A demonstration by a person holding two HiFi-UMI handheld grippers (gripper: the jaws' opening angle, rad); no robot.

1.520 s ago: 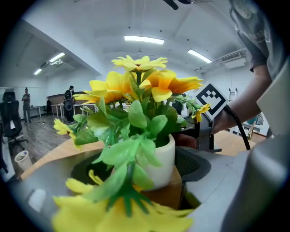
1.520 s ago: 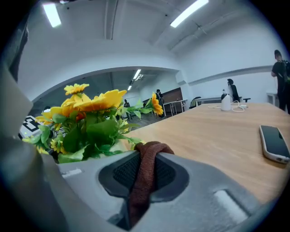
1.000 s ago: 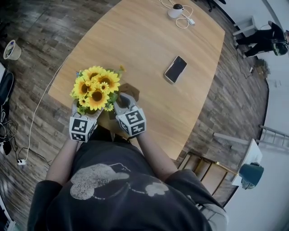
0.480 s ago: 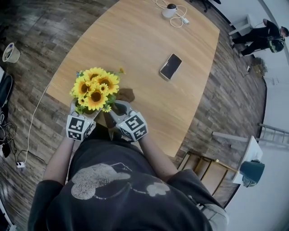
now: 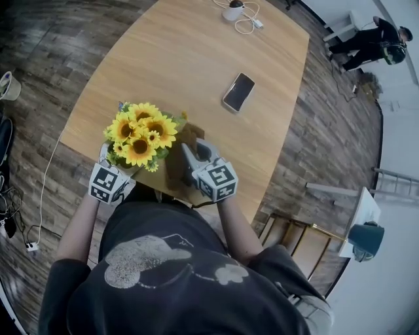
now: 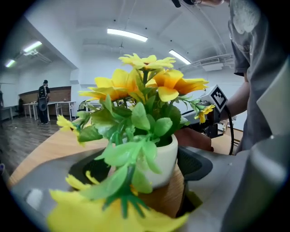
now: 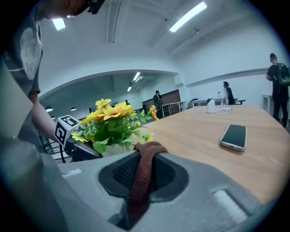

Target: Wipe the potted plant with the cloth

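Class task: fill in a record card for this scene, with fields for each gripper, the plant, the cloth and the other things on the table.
Plant: yellow sunflowers, upright, at the near edge of the table
Left gripper: jaws apart around the white pot; contact unclear
Right gripper: shut on the cloth
Cloth: brown, pinched between the right jaws, beside the plant
Other things: dark phone lying flat; white device at the far end

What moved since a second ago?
The right tongs, shut on the cloth, swung right, away from the flowers. The left tongs, round the pot, opened a little. The pot stayed put on the table.
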